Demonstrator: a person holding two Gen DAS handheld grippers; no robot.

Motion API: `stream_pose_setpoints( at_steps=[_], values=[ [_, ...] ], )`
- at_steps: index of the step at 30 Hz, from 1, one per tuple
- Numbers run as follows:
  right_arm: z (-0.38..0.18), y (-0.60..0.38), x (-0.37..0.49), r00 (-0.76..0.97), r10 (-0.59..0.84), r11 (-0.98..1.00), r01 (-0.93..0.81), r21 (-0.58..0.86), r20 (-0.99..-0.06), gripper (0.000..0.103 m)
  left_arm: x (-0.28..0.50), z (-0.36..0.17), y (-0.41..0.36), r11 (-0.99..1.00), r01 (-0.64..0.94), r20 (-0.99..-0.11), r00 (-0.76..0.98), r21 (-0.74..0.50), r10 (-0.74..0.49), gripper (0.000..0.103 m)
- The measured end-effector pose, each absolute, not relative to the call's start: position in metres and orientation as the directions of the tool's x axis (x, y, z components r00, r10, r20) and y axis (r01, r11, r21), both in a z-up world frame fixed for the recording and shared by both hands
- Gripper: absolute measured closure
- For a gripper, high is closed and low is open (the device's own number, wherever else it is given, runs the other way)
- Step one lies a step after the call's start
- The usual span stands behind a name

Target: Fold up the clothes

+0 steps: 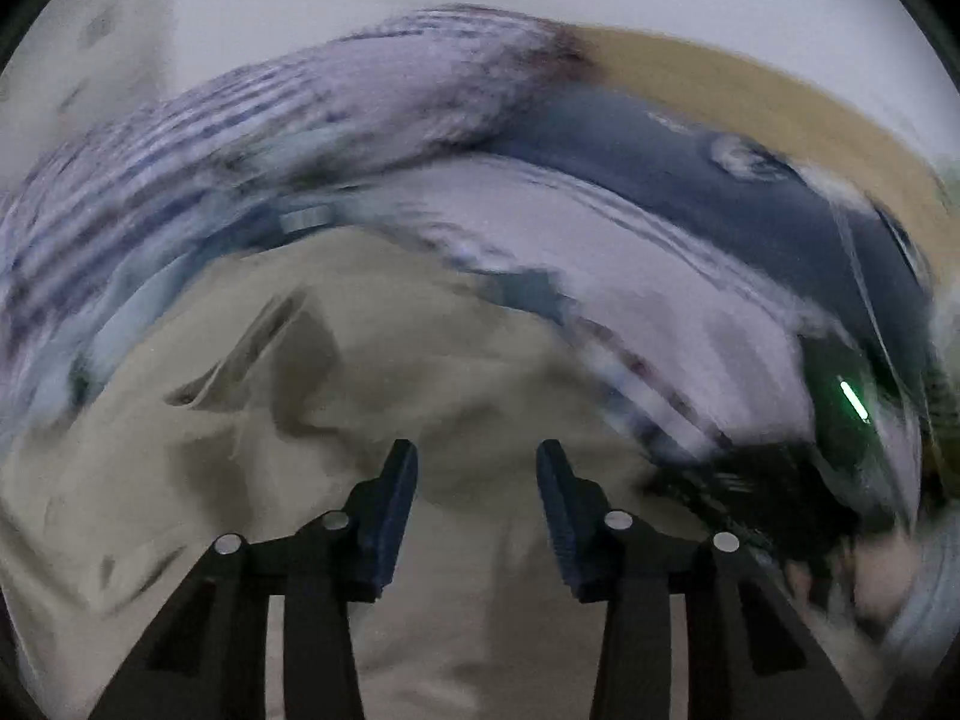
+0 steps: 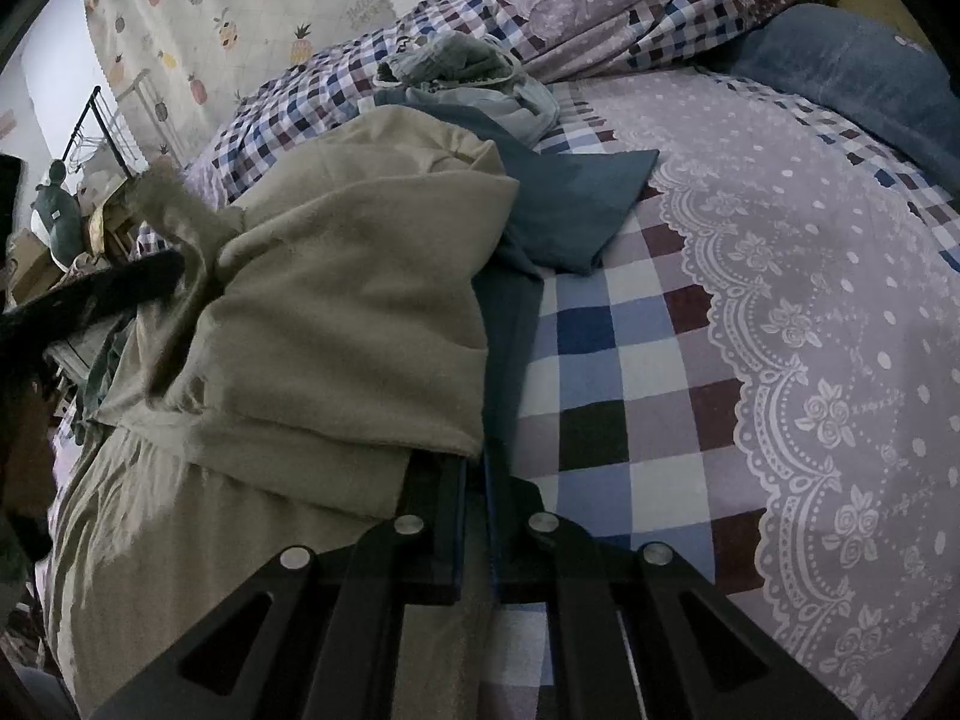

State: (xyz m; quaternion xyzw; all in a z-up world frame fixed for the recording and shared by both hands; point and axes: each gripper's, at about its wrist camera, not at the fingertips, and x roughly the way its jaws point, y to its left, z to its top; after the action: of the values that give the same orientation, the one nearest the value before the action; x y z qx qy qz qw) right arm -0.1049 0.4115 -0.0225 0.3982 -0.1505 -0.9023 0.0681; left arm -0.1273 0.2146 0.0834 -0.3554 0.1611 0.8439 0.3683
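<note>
Bare bedspread (image 2: 780,312) right: free room. Beige garment (image 2: 336,312) heap blocks left.

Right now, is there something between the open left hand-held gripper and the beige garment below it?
Nothing visible. The left hand-held gripper is open, and only the beige garment shows through the gap between its fingers. The picture is blurred, so I cannot tell whether they touch.

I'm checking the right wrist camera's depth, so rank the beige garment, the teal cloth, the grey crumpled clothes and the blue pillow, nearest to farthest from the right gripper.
1. beige garment, at the right gripper, left side.
2. teal cloth, centre, just beyond.
3. grey crumpled clothes, upper centre.
4. blue pillow, top right; close to the grey clothes, hard to rank.
</note>
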Motion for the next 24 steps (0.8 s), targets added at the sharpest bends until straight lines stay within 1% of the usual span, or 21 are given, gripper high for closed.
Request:
stream_pose_setpoints(
  at_steps=[1, 3, 5, 7, 9, 10, 12, 15, 17, 18, 20, 21, 22, 24],
  values=[
    [-0.022, 0.412, -0.105, -0.674, -0.245, -0.944, 0.003, 0.329, -0.697, 0.099, -0.115, 0.082, 0.217, -0.645, -0.763, -0.718, -0.467, 0.033, 0.516, 0.042],
    [-0.022, 0.412, -0.105, -0.674, -0.248, -0.943, 0.003, 0.333, -0.696, 0.099, -0.097, 0.083, 0.209, -0.610, -0.791, -0.707, -0.459, 0.050, 0.538, 0.040],
    [-0.022, 0.412, -0.105, -0.675, -0.251, -0.942, 0.004, 0.336, -0.694, 0.099, -0.089, 0.088, 0.185, -0.623, -0.782, -0.674, -0.470, 0.020, 0.569, 0.039],
    [-0.022, 0.412, -0.104, -0.675, -0.253, -0.941, 0.004, 0.339, -0.693, 0.099, -0.102, 0.096, 0.160, -0.693, -0.720, -0.629, -0.522, -0.036, 0.576, 0.031],
    [-0.022, 0.412, -0.104, -0.675, -0.253, -0.941, 0.004, 0.339, -0.693, 0.099, -0.112, 0.101, 0.129, -0.773, -0.629, -0.592, -0.591, -0.088, 0.548, 0.027],
    [-0.022, 0.412, -0.104, -0.675, -0.253, -0.941, 0.005, 0.339, -0.693, 0.099, -0.116, 0.102, 0.122, -0.801, -0.594, -0.591, -0.619, -0.078, 0.517, 0.027],
    [-0.023, 0.413, -0.104, -0.675, -0.253, -0.941, 0.005, 0.340, -0.693, 0.099, -0.120, 0.103, 0.124, -0.807, -0.591, -0.592, -0.646, -0.011, 0.481, 0.027],
    [-0.023, 0.413, -0.104, -0.675, -0.253, -0.940, 0.004, 0.340, -0.693, 0.099, -0.114, 0.099, 0.148, -0.757, -0.649, -0.611, -0.631, 0.079, 0.478, 0.027],
    [-0.023, 0.413, -0.104, -0.675, -0.254, -0.940, 0.004, 0.341, -0.693, 0.099, -0.116, 0.091, 0.169, -0.726, -0.679, -0.646, -0.602, 0.106, 0.469, 0.027],
    [-0.023, 0.413, -0.104, -0.675, -0.254, -0.940, 0.004, 0.341, -0.693, 0.099, -0.119, 0.086, 0.178, -0.727, -0.678, -0.666, -0.595, 0.114, 0.450, 0.028],
    [-0.023, 0.413, -0.104, -0.676, -0.255, -0.940, 0.004, 0.342, -0.692, 0.099, -0.135, 0.081, 0.188, -0.752, -0.654, -0.694, -0.579, 0.082, 0.428, 0.034],
    [-0.023, 0.413, -0.104, -0.676, -0.255, -0.939, 0.004, 0.343, -0.692, 0.099, -0.141, 0.080, 0.189, -0.765, -0.642, -0.700, -0.570, 0.051, 0.431, 0.043],
    [-0.023, 0.413, -0.104, -0.676, -0.256, -0.939, 0.004, 0.343, -0.691, 0.099, -0.147, 0.080, 0.190, -0.774, -0.633, -0.701, -0.559, 0.016, 0.443, 0.049],
    [-0.024, 0.414, -0.103, -0.675, -0.257, -0.939, 0.004, 0.345, -0.691, 0.099, -0.164, 0.082, 0.192, -0.782, -0.622, -0.701, -0.537, -0.047, 0.469, 0.050]
  ],
)
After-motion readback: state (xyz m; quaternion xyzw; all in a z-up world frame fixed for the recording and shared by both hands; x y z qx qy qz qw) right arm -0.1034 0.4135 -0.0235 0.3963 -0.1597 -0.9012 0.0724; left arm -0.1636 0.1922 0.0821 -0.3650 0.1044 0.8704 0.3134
